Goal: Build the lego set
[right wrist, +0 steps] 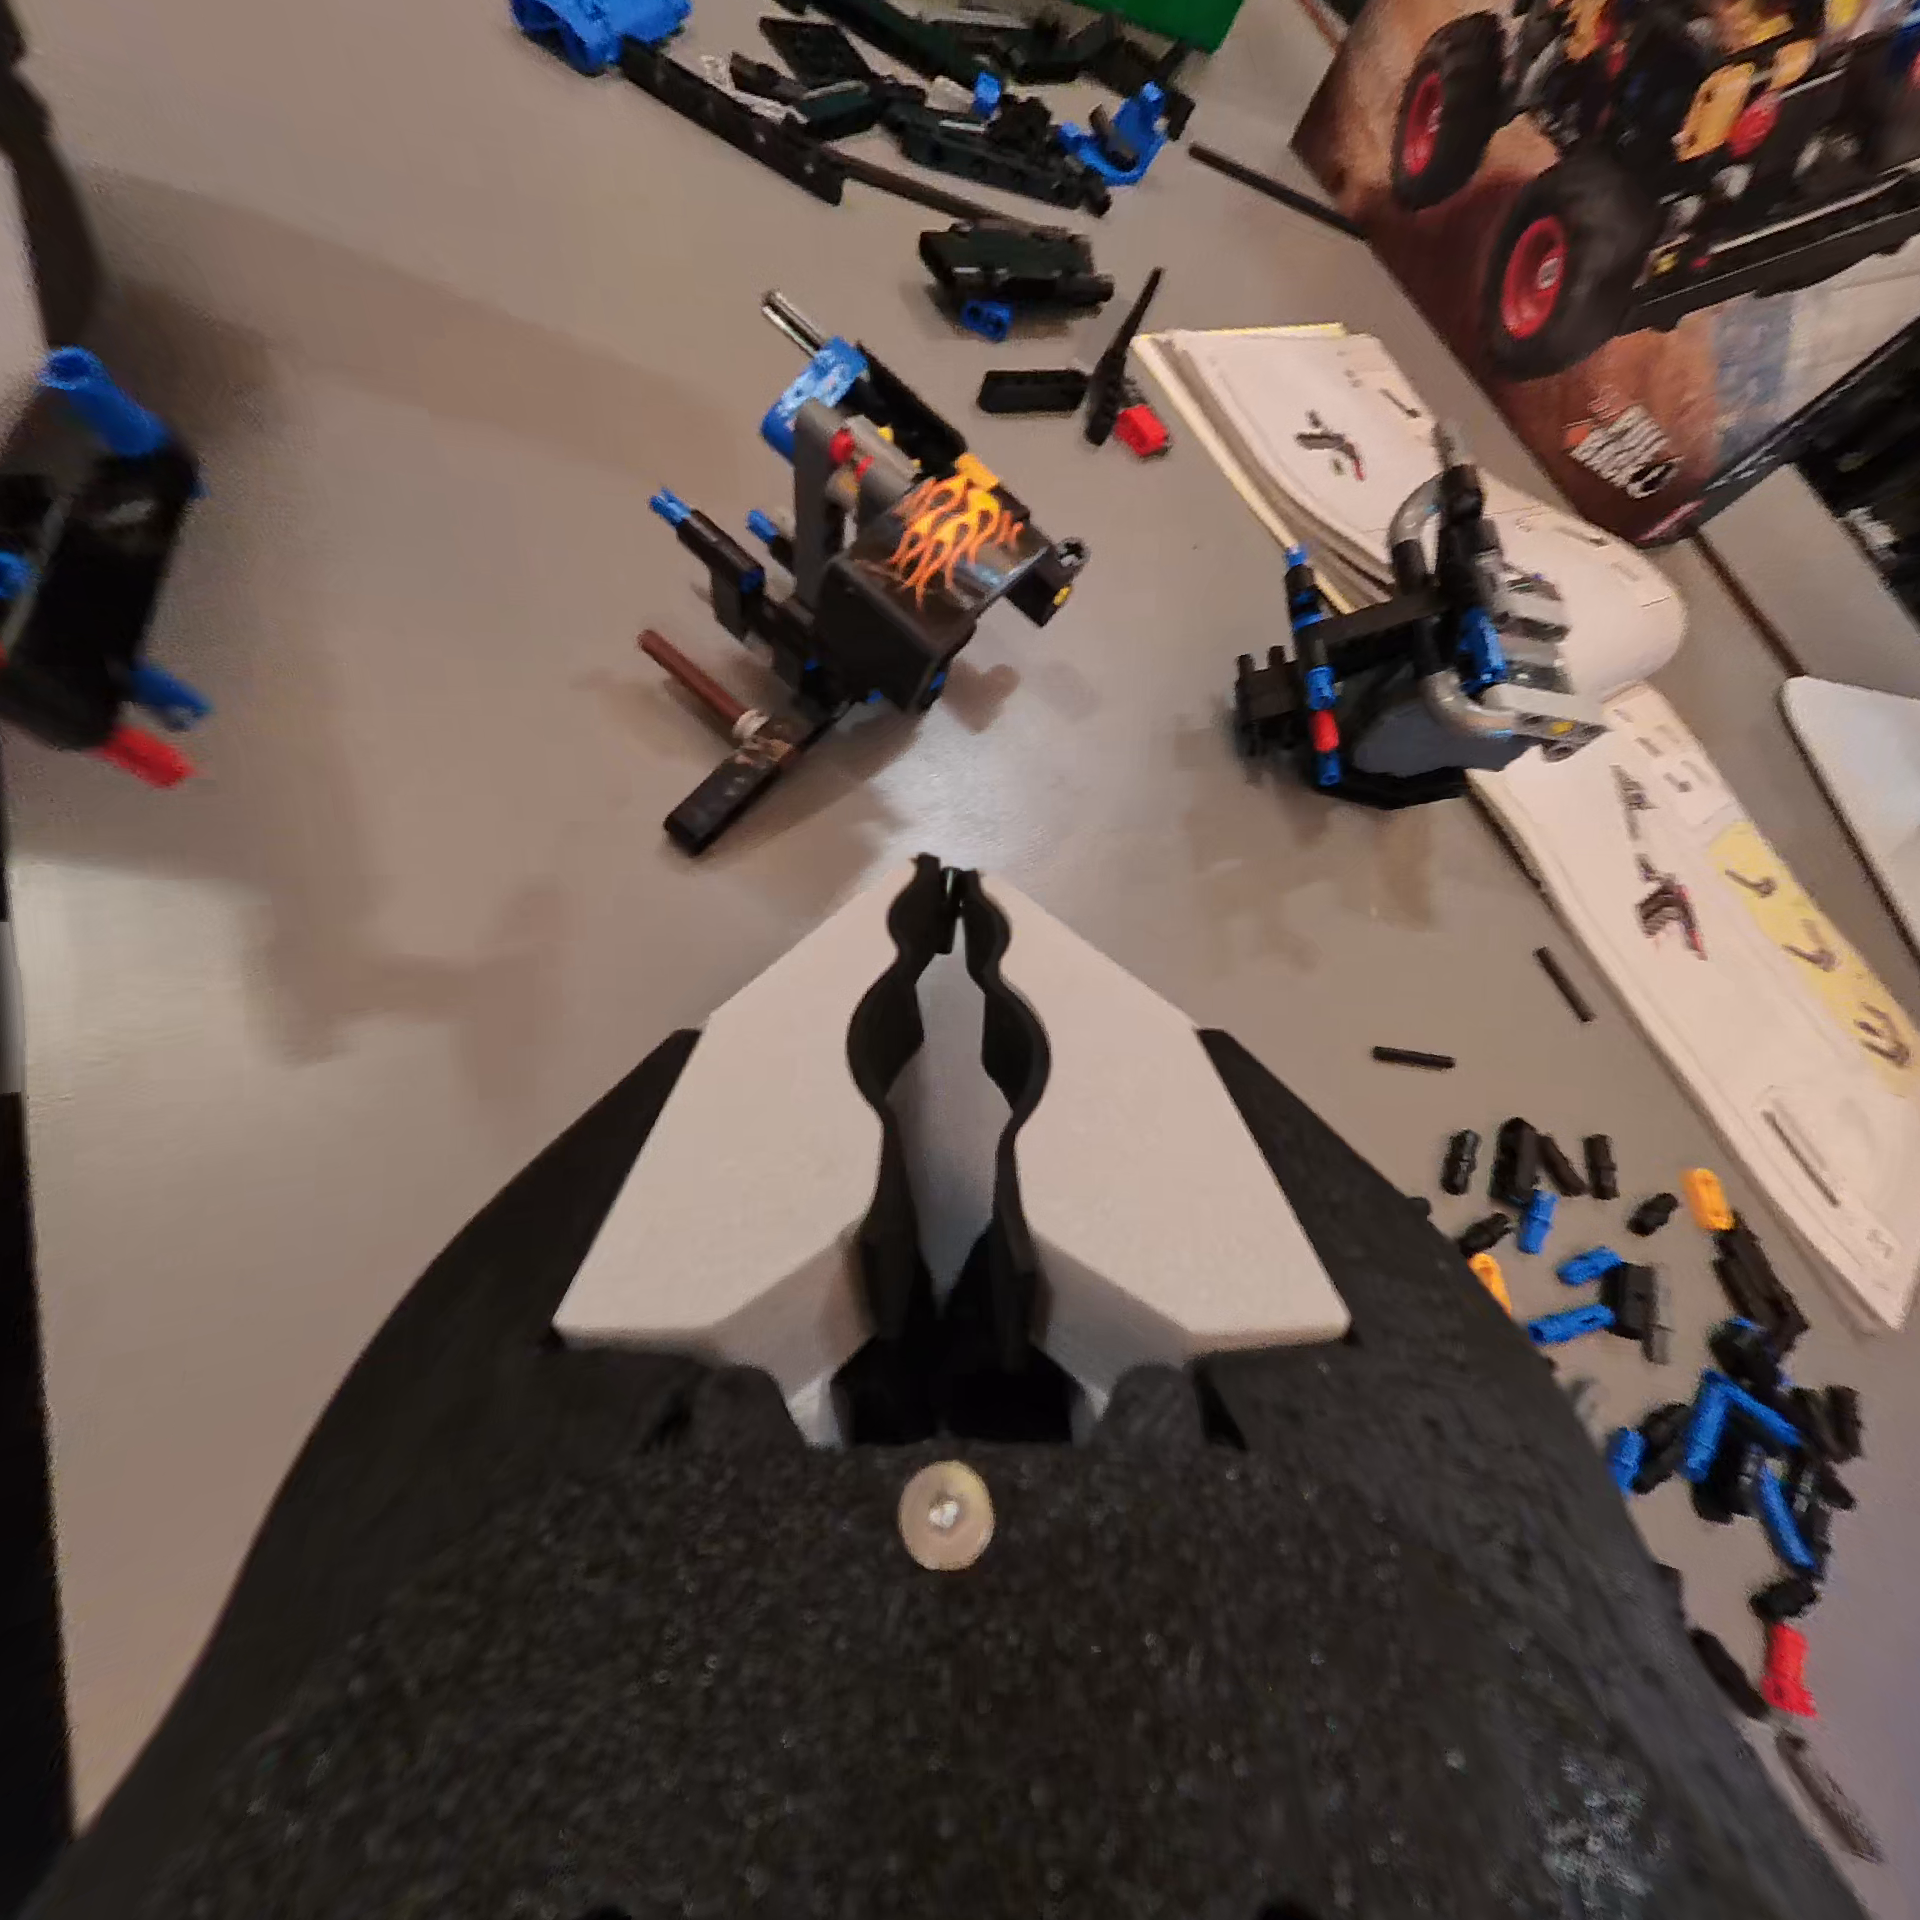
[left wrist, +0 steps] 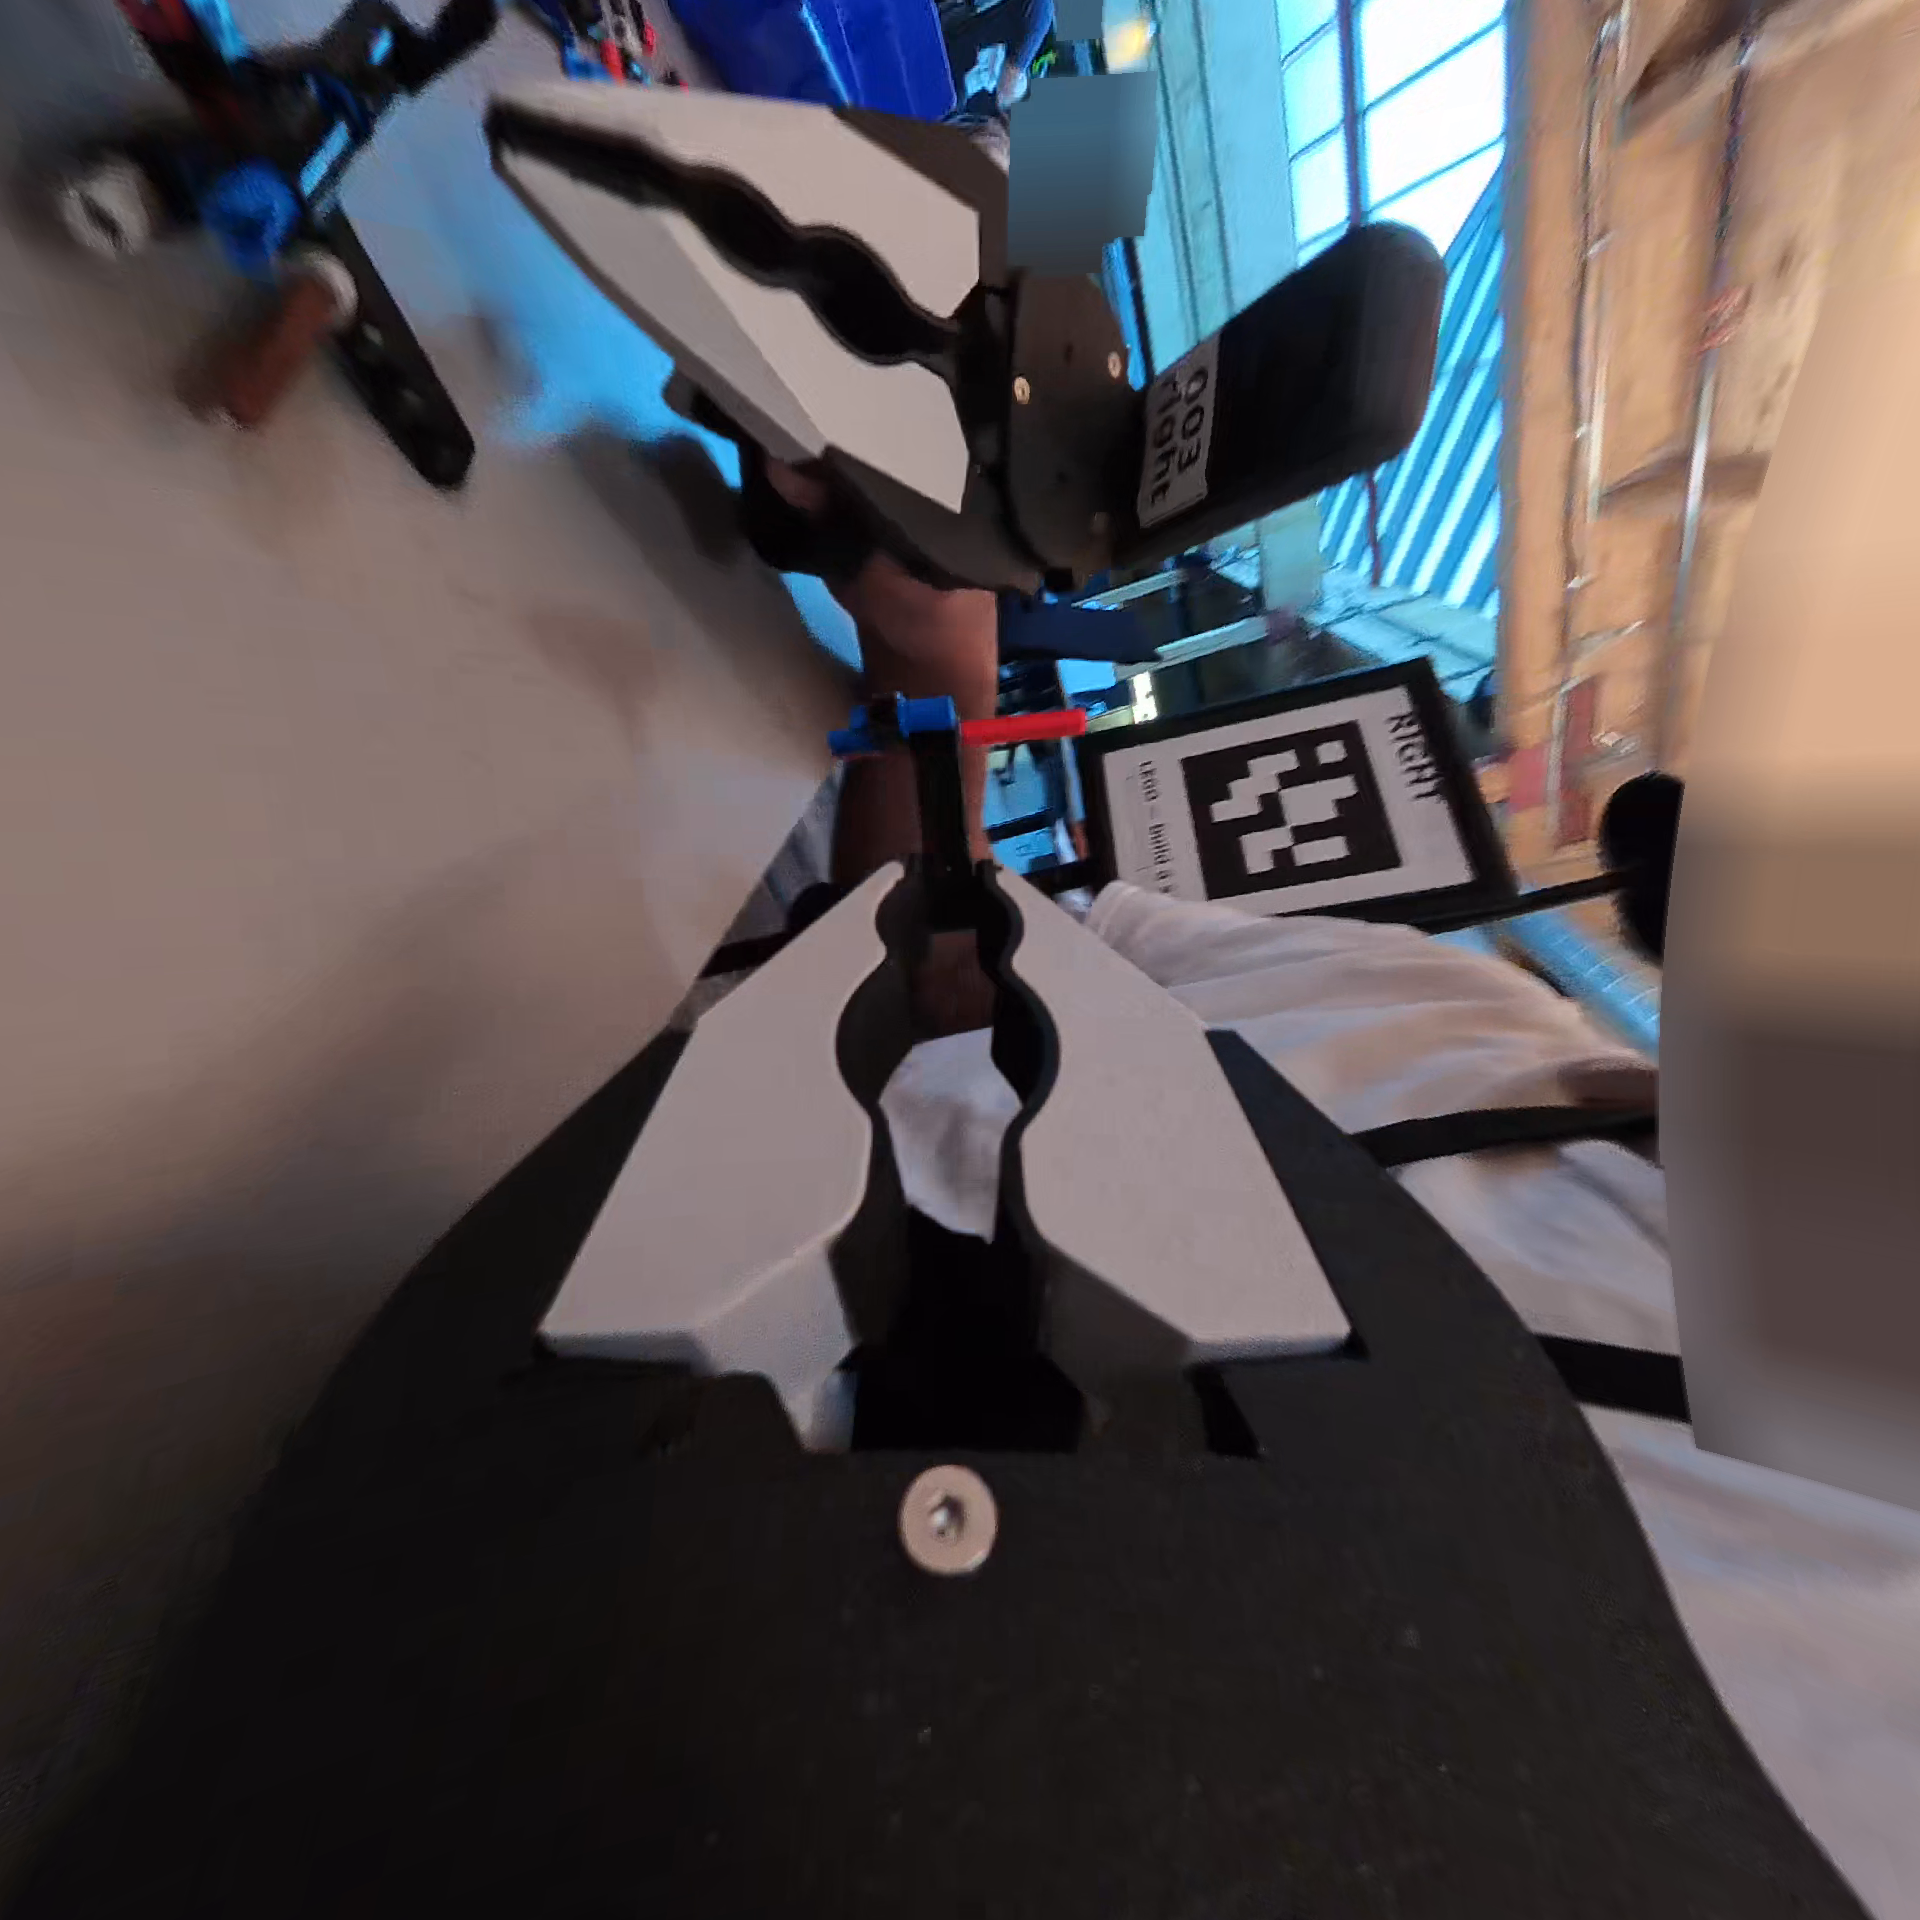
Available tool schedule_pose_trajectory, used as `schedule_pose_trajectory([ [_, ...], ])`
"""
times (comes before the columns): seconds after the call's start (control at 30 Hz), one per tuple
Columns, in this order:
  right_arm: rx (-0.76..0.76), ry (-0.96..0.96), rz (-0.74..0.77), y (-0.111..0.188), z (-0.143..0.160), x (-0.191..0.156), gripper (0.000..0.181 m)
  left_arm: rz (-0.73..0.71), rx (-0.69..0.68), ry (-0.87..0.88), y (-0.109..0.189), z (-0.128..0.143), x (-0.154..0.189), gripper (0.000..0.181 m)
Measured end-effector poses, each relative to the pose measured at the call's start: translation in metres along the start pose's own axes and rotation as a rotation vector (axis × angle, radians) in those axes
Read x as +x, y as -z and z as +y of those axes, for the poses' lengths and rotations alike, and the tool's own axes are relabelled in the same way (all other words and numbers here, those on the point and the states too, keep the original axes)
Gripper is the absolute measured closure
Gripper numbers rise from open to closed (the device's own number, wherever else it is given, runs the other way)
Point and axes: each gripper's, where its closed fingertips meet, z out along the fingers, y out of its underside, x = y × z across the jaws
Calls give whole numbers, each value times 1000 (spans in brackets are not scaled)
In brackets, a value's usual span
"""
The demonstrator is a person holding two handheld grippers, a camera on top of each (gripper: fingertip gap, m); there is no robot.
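Your left gripper (left wrist: 940, 883) has its fingers clamped on a thin black beam (left wrist: 938, 821), lifted off the worktop (right wrist: 416, 520), with a blue connector (left wrist: 914, 717) and red axle (left wrist: 1023, 727) at its far end, toward twelve o'clock. It looks light, stiff and small; grip the beam's flat sides, not the pins. Your right gripper (right wrist: 943, 883) has its fingers together on a small dark part I cannot identify, the flame-printed assembly (right wrist: 894, 582) at twelve o'clock.
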Motion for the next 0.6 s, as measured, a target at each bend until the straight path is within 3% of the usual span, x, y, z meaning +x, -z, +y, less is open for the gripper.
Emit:
schedule_pose_trajectory([
  [0.2, -12, 94, 96, 1, 5, 6, 178, -154, -4, 11, 8, -3, -12, 175],
  [0.37, -3, 116, 109, 2, 3, 5, 178, -488, -150, -283, 43, -29, -49, 175],
  [0.43, -1, 118, 110, 3, 3, 5, 178, -609, -146, -369, 55, -45, -61, 175],
  [0.6, -2, 111, 109, 4, 5, 6, 178, -858, -246, -607, 72, -56, -86, 175],
])
